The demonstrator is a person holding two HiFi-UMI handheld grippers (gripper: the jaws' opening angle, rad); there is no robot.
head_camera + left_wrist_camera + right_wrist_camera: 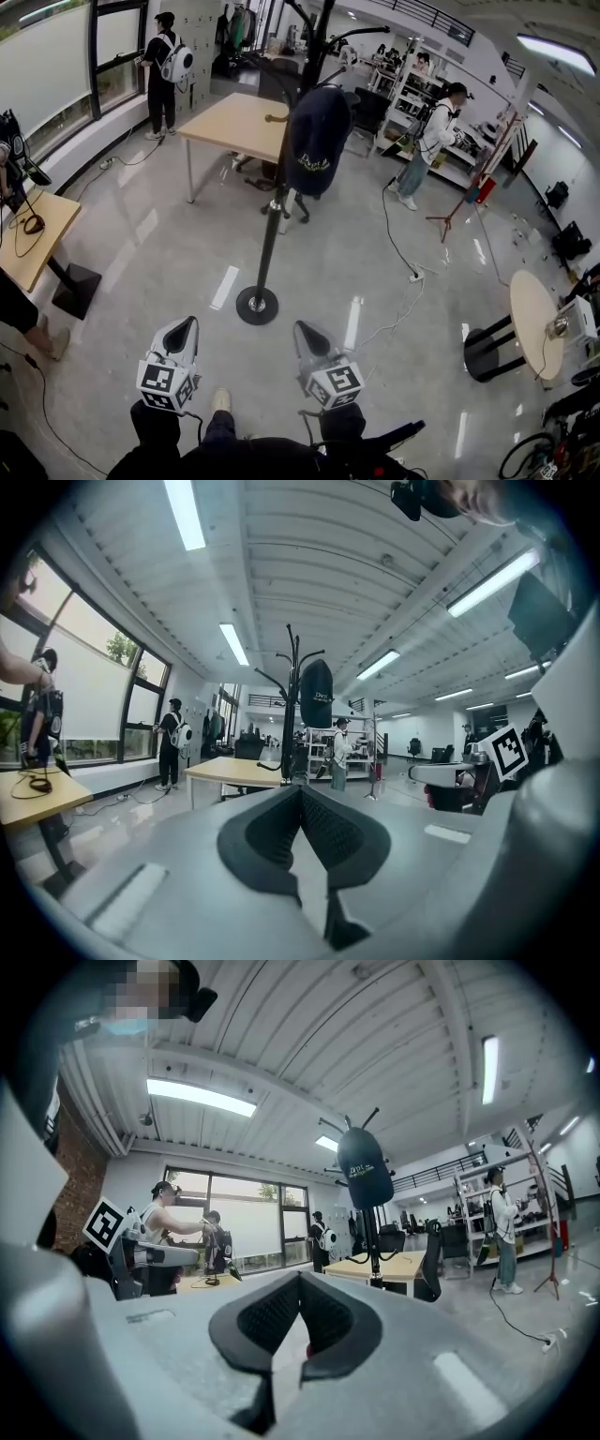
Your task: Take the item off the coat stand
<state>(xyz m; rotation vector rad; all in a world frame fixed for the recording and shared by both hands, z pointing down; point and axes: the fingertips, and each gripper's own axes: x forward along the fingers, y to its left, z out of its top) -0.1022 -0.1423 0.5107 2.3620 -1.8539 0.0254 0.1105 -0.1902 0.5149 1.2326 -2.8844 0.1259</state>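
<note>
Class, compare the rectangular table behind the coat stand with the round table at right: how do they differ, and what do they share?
The rectangular table stands on thin pale legs; the round table on a black base. The rectangular table has straight edges; the round table a curved rim. Both have light wooden tops.

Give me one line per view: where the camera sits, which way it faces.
Head view: on the person's head, looking steeply down at the floor and coat stand; shows both arms, left tongs and right tongs.
Left gripper view: rides the left tongs, looking along its shut jaws toward the stand; the right tongs' marker cube shows at right.
Right gripper view: rides the right tongs, shut jaws, facing the stand.
Shared: all three see the dark cap hanging on the stand.
</note>
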